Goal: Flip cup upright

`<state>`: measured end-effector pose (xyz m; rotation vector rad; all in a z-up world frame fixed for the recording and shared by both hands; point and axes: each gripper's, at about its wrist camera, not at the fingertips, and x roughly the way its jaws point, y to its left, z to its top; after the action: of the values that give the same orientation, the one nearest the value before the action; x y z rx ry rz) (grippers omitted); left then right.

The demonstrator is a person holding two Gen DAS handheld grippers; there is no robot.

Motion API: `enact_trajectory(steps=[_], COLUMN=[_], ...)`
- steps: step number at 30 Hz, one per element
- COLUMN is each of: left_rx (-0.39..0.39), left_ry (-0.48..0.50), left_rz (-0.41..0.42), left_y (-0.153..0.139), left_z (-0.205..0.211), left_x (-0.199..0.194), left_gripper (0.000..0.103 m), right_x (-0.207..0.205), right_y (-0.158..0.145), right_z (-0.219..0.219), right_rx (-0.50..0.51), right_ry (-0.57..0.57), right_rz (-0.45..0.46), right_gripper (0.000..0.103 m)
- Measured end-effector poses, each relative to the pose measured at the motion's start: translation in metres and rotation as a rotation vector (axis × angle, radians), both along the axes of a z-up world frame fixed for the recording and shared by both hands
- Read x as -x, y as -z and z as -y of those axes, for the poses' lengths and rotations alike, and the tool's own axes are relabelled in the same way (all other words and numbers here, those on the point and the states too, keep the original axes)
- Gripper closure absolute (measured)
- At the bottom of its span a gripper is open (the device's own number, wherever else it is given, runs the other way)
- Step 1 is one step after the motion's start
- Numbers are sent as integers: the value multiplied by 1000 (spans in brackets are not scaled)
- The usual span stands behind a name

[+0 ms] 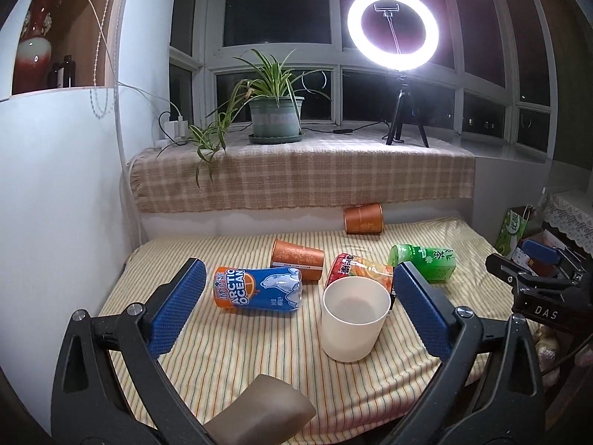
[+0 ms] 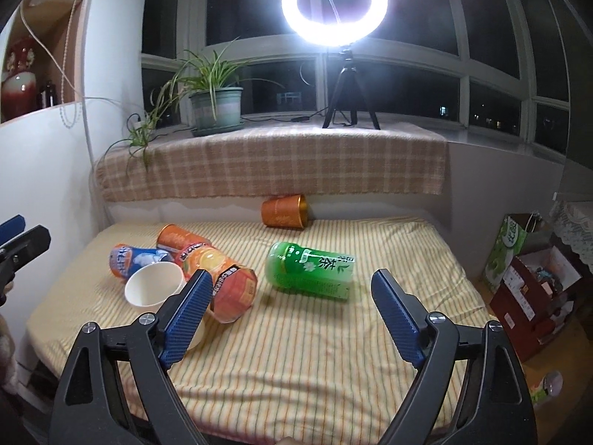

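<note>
A white cup (image 1: 354,320) stands upright, mouth up, on the striped cloth; in the right wrist view it (image 2: 153,284) is partly behind my right gripper's left finger. My left gripper (image 1: 300,282) is open and empty, with the cup just ahead between its blue pads, not touched. My right gripper (image 2: 291,289) is open and empty, with a lying green tea cup (image 2: 311,270) ahead of it. Several printed cups lie on their sides: a blue Arctic Ocean one (image 1: 257,289), an orange-red one (image 1: 361,269), two copper ones (image 1: 296,257) (image 1: 363,218).
The striped cloth (image 2: 315,352) covers a low table. Behind it a ledge with checked cloth (image 1: 296,178) carries a potted plant (image 1: 276,115) and a lit ring light on a tripod (image 1: 394,33). Boxes and a green bag (image 2: 507,252) stand at right. A brown object (image 1: 259,415) lies near the front edge.
</note>
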<state>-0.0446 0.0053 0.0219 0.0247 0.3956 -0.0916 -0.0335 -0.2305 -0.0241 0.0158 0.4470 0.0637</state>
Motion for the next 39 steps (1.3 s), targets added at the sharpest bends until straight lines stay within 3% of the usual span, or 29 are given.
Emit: enact_trajectory(steps=[39], left_rx=[1], left_ry=[-11], left_rz=[-6], left_y=[1], left_z=[-1], left_x=[-3], left_gripper=[0], right_x=[-9], right_y=[10], right_z=[4], right_rx=[-27], right_ry=[-2], right_rz=[-49], right_gripper=[15])
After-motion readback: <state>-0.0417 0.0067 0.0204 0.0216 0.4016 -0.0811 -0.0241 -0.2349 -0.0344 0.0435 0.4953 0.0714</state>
